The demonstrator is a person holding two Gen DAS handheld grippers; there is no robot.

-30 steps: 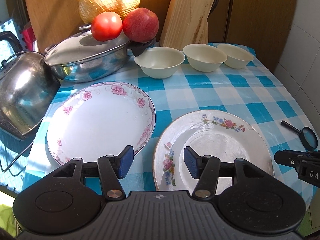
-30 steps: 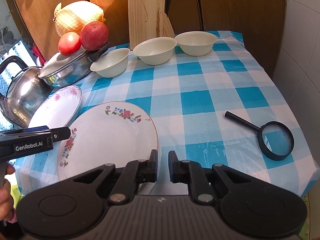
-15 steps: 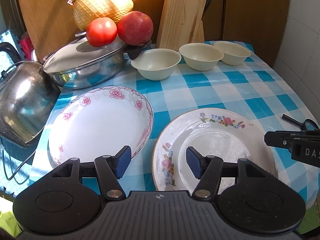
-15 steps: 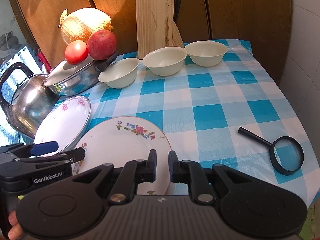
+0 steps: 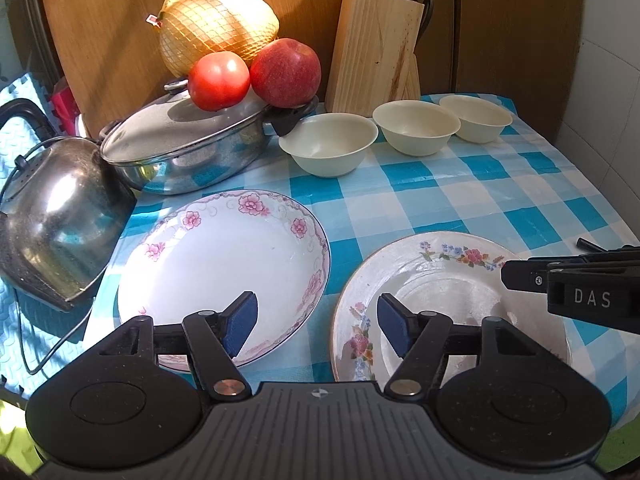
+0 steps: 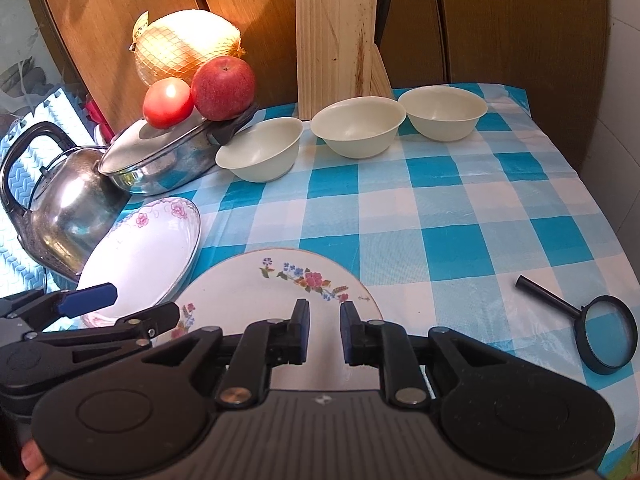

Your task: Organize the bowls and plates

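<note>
2 plates (image 5: 224,264) (image 5: 452,280), 3 bowls (image 5: 328,150) (image 5: 416,128) (image 5: 476,118)

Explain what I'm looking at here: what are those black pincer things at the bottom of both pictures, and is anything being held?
There is no robot here. A person holds two hand tools, each with two-fingered jaws and a wide-angle camera looking forward along them. One picture comes from the left gripper, the other from the right gripper. The left one's jaws stand wide apart; the right one's show a narrower gap. Neither holds anything.

On the blue checked tablecloth lie a pink-flowered plate, a flatter plate with mixed flowers, three cream bowls in a row, and a magnifying glass. At the left stand a kettle and a lidded pan with a tomato and an apple resting on it. A knife block stands behind the bowls.
</note>
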